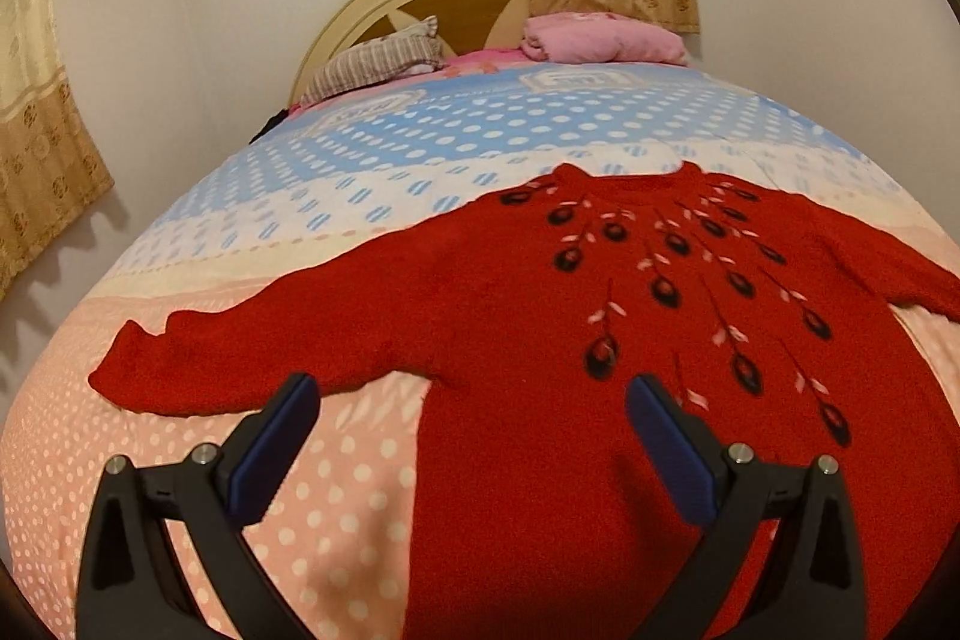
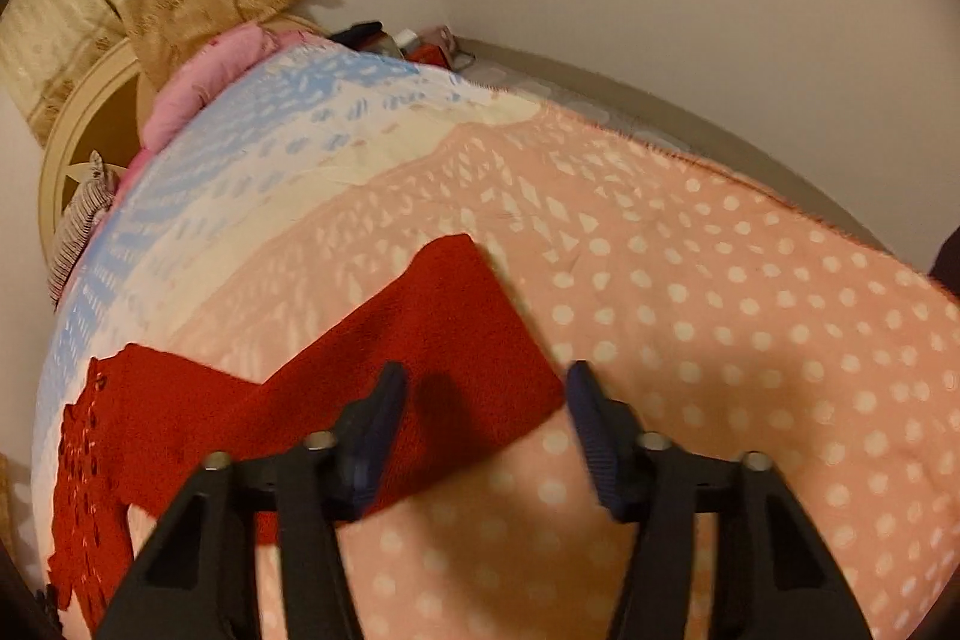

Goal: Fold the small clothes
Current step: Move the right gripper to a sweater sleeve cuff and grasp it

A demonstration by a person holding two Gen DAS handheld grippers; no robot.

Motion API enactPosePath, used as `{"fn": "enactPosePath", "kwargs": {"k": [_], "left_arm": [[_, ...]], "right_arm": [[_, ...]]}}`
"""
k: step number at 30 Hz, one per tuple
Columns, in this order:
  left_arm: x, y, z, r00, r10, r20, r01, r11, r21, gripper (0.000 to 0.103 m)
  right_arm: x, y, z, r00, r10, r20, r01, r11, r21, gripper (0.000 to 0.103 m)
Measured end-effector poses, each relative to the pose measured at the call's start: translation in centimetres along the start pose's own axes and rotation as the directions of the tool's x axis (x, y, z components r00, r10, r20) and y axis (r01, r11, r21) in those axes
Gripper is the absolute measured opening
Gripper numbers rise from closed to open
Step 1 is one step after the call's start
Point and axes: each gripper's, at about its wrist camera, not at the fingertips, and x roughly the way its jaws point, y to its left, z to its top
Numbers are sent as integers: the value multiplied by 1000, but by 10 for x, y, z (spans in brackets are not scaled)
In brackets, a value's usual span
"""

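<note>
A red sweater (image 1: 540, 316) lies flat and face up on the bed (image 1: 336, 490), sleeves stretched out to either side, its front dotted with dark embroidered buds. The left tongs (image 1: 474, 400) hang spread above the gap between the body's side edge and the left sleeve (image 1: 240, 358), holding nothing. The right tongs (image 2: 486, 394) are also parted, with the cuff end of the right sleeve (image 2: 456, 328) between them, but the pads do not press on the knit. The fold looks not yet begun; gathering a sleeve seems the step in hand. The main risk is a bad pinch: the sleeve lies flush on a soft blanket, so the right tongs could nip the blanket along with the knit and drag it up, or catch only the top layer of the sleeve and let it twist as it swings over. The right view is blurred, so how close the pads sit to the fabric is unclear.
</note>
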Motion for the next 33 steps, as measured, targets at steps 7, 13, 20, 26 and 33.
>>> {"fn": "enactPosePath", "kwargs": {"k": [7,13,20,26,33], "left_arm": [[23,5,1,999,-17,-44,15,999,-41,103],[28,13,-6,996,-42,-77,36,996,-82,103],[19,20,-8,996,-71,-55,63,990,-126,103],[19,16,-5,998,-45,-39,42,995,-87,103],[26,15,3,999,-24,-40,21,996,-87,103]], "right_arm": [[4,0,-9,995,85,-43,-86,996,-13,0],[-34,7,-21,990,138,16,-136,988,-71,0],[-74,18,-4,983,151,106,-141,985,-97,0],[-33,12,-3,995,95,18,-93,993,-66,67],[4,-1,1,1000,-19,7,20,998,-58,67]]}}
